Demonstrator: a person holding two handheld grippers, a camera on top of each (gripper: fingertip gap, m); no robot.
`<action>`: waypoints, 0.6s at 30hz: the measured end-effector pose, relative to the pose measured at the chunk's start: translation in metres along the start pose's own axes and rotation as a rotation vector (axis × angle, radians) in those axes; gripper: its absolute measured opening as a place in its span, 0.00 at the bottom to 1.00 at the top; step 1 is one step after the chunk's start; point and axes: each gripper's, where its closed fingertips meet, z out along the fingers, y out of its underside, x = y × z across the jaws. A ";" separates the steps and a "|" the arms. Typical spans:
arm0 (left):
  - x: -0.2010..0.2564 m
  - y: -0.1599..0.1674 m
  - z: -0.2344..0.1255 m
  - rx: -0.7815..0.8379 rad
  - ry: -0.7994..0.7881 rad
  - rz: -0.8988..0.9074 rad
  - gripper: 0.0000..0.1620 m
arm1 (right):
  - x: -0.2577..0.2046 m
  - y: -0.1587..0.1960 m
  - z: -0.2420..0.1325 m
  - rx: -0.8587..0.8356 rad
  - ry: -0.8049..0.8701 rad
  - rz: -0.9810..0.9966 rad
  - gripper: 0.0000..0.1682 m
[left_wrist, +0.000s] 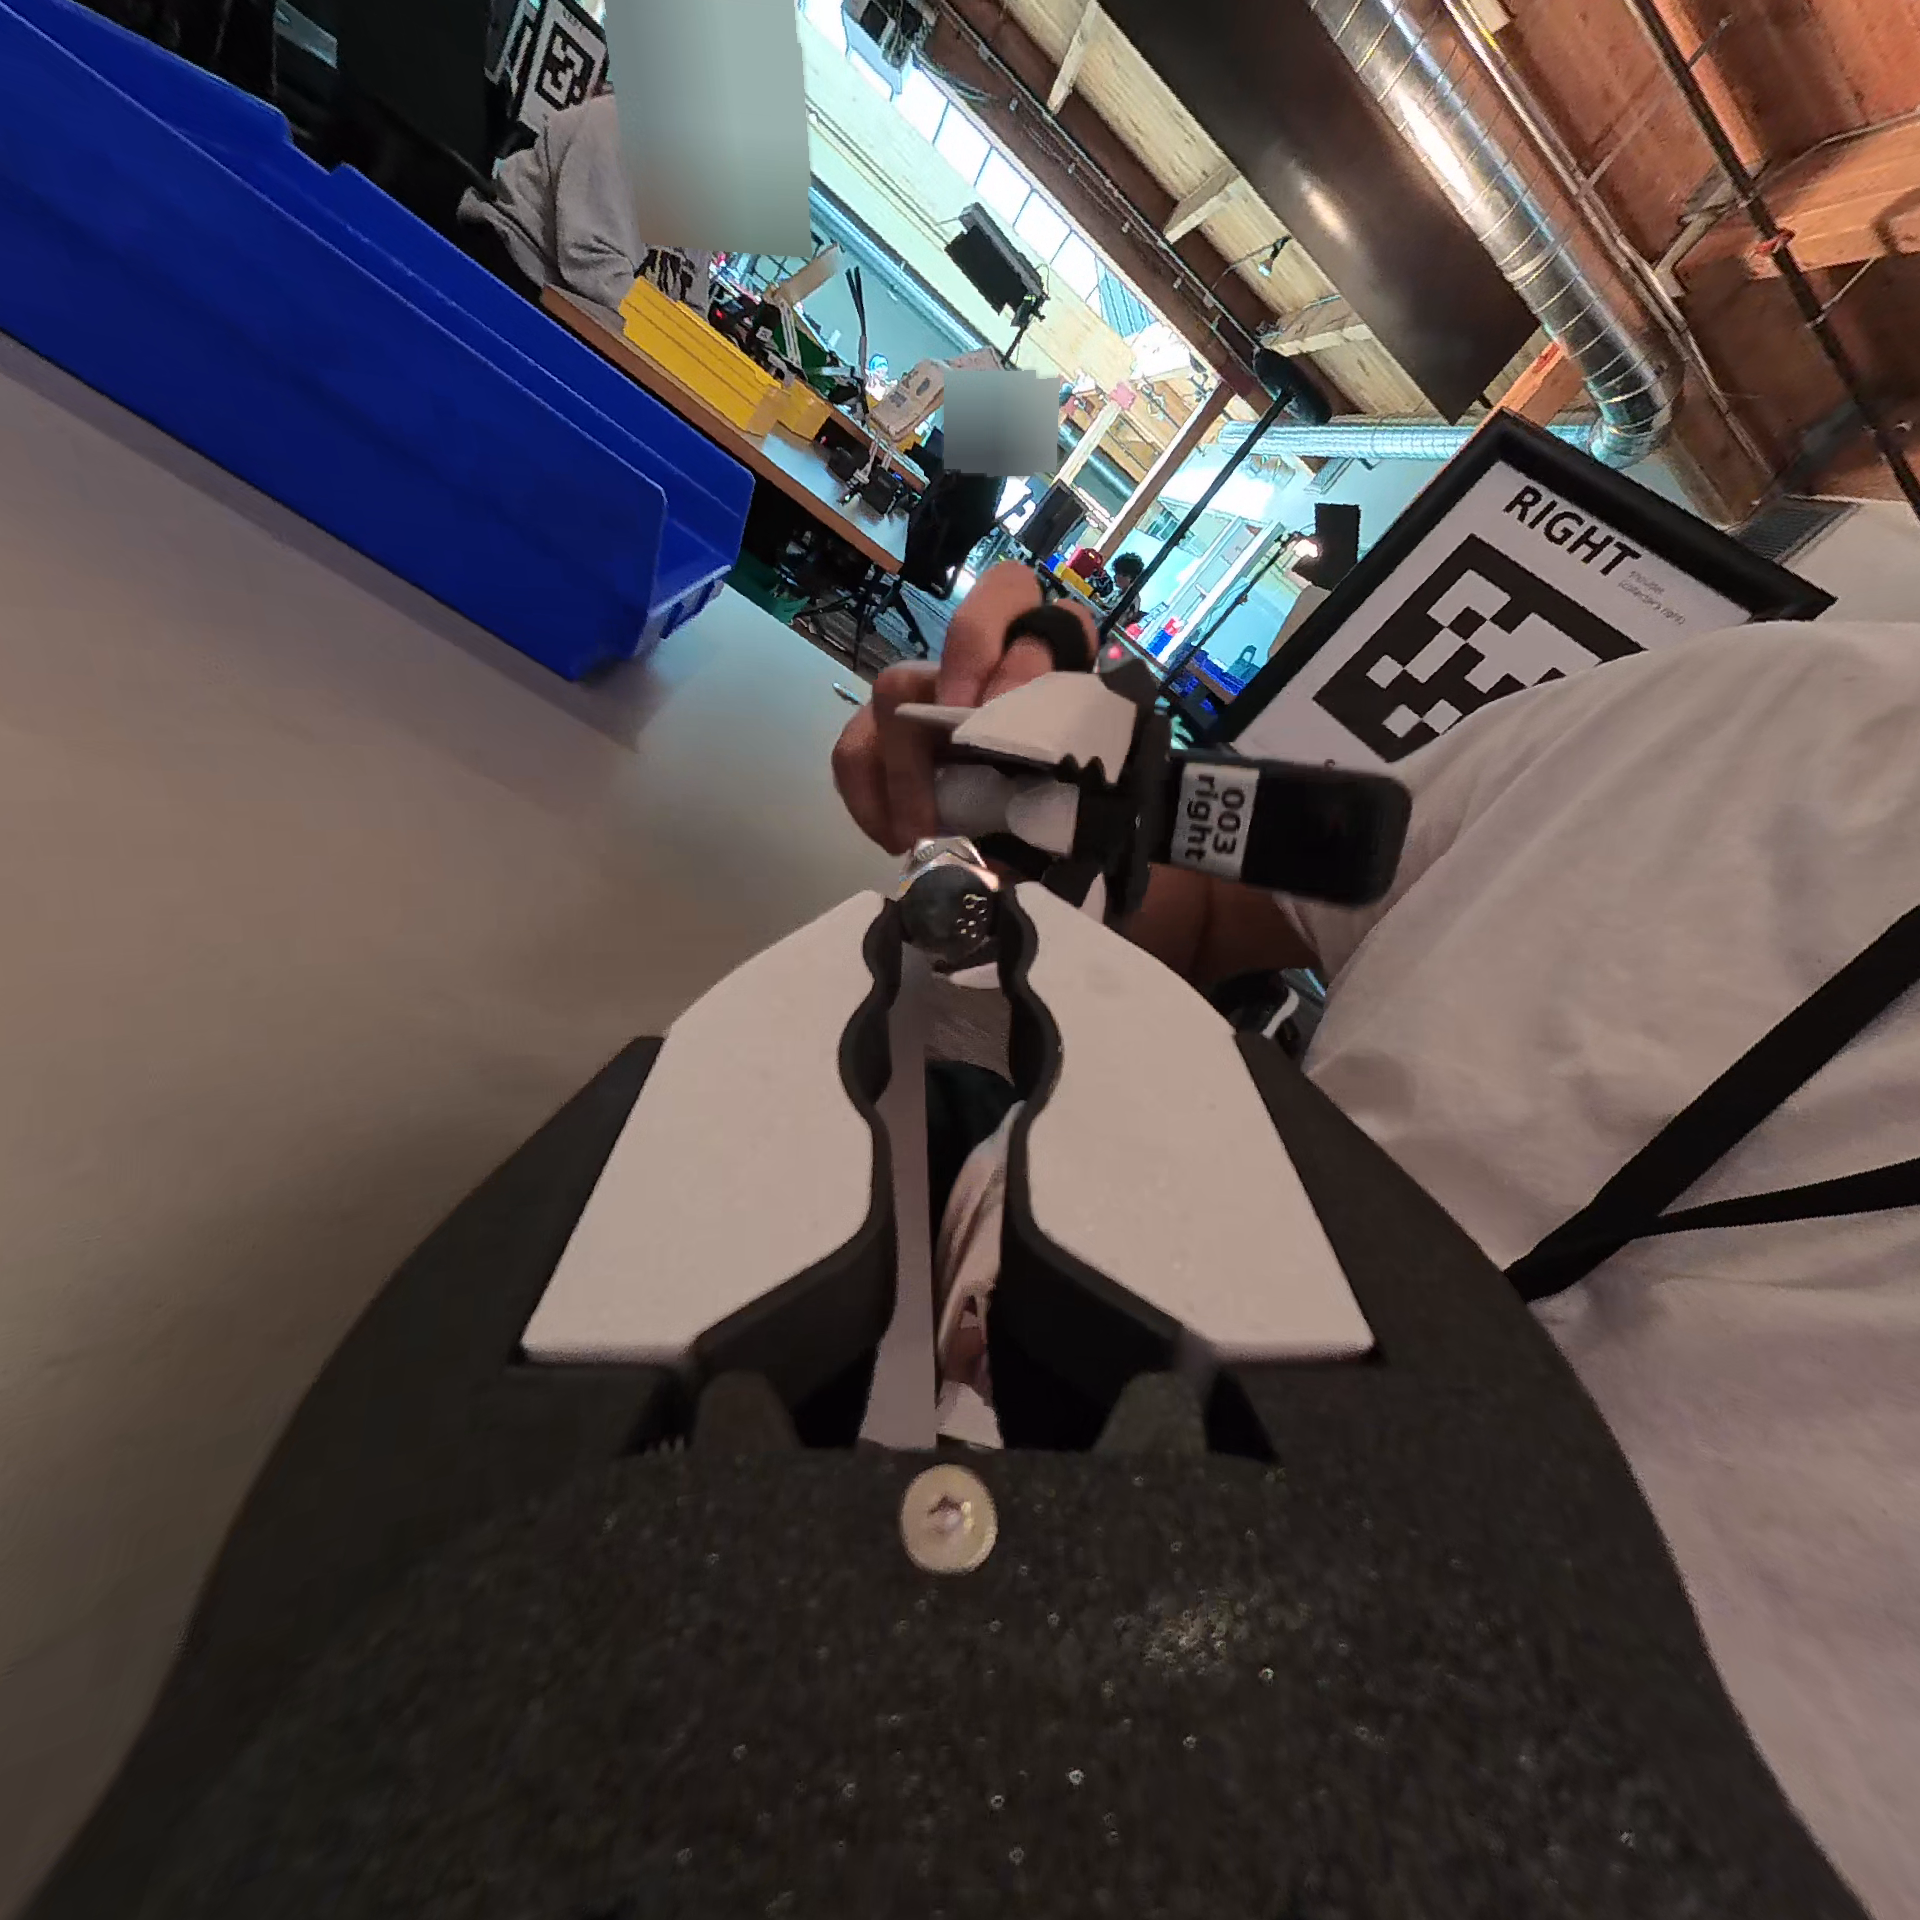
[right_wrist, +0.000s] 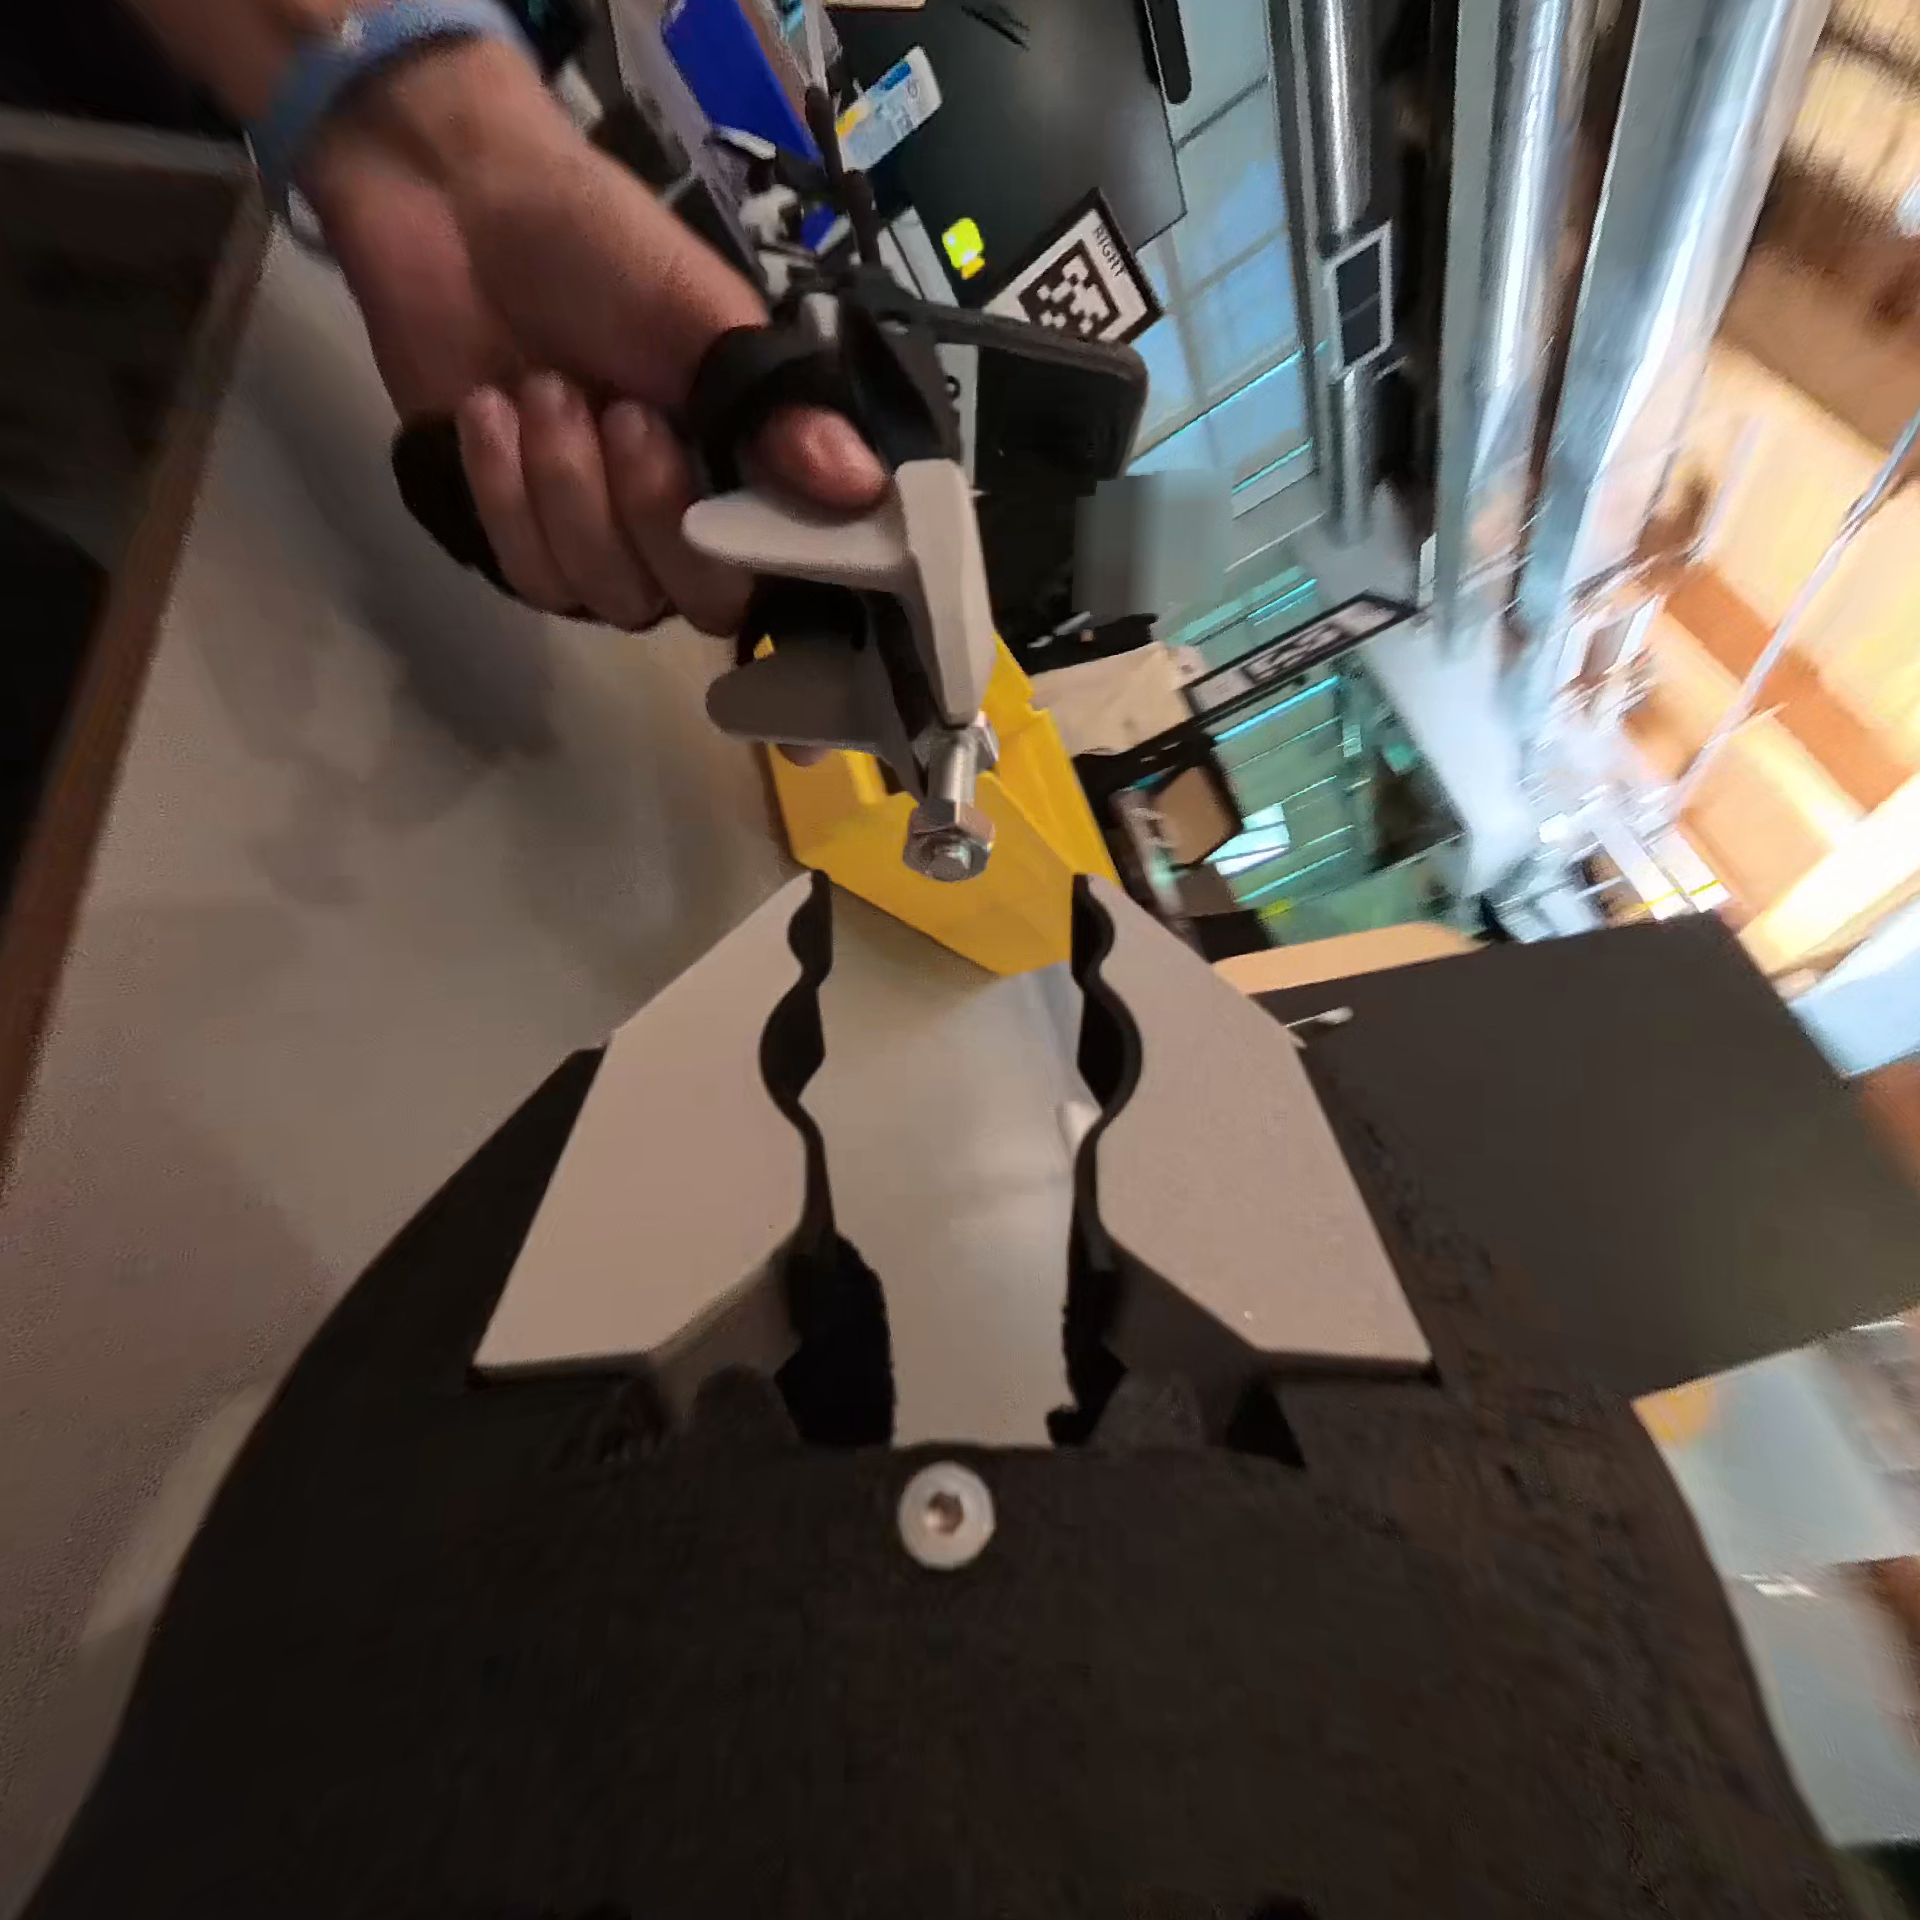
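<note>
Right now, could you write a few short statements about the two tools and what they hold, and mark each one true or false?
1. The left tool grips a metal bolt. True.
2. The right tool is shut on a nut. False: its fingers stand apart, with nothing between them.
3. A nut sits on the bolt's threaded end. True.
4. In the right wrist view, the bin behind the bolt is red. False: it is yellow.

Black tool (left_wrist: 948, 920) bodies; pale grey fingers (left_wrist: 727, 1122); silver screw (left_wrist: 948, 1536); white sleeve (left_wrist: 1621, 935).
</note>
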 end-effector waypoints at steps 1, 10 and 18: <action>0.001 0.001 0.002 -0.004 0.010 -0.007 0.10 | -0.001 -0.002 0.001 -0.007 0.024 -0.088 0.26; 0.015 0.002 0.009 0.009 0.088 -0.040 0.10 | 0.002 -0.005 0.003 -0.044 0.113 -0.190 0.10; 0.018 0.000 0.009 0.002 0.037 0.095 0.11 | -0.008 -0.010 0.004 0.084 -0.306 0.865 0.09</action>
